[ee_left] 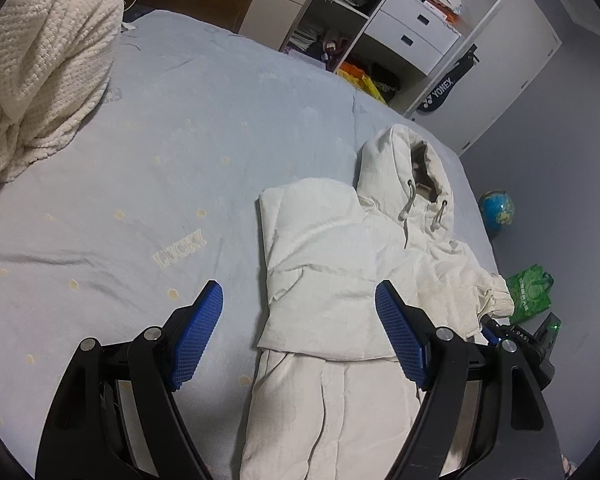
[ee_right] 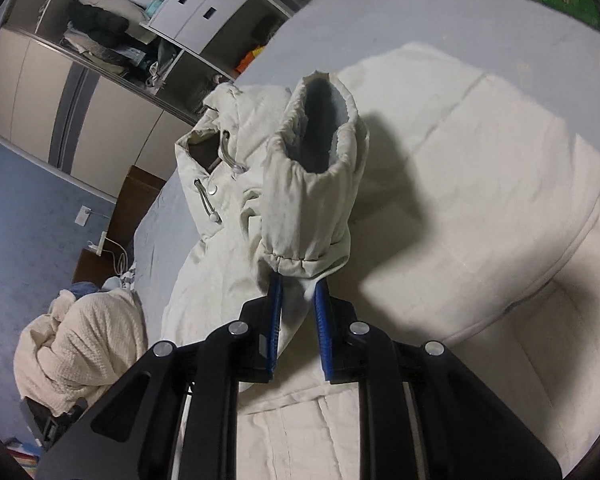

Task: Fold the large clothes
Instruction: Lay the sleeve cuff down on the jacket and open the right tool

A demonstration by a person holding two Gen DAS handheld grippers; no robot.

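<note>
A white hooded jacket (ee_left: 332,280) lies on the light blue bed sheet (ee_left: 180,160), its hood (ee_left: 404,168) at the far end and one sleeve folded across the chest. My left gripper (ee_left: 300,312) is open and empty, hovering over the jacket's lower left edge. My right gripper (ee_right: 298,280) is shut on the jacket's other sleeve, just below the elastic cuff (ee_right: 316,184), and holds the cuff raised above the jacket body (ee_right: 480,200). That cuff (ee_left: 496,300) and the right gripper also show in the left wrist view at the jacket's right side.
A cream knitted blanket (ee_left: 40,72) is piled at the bed's far left. Open wardrobe shelves and white drawers (ee_left: 412,32) stand beyond the bed. A globe (ee_left: 496,208) and a green bag (ee_left: 532,292) sit on the floor to the right.
</note>
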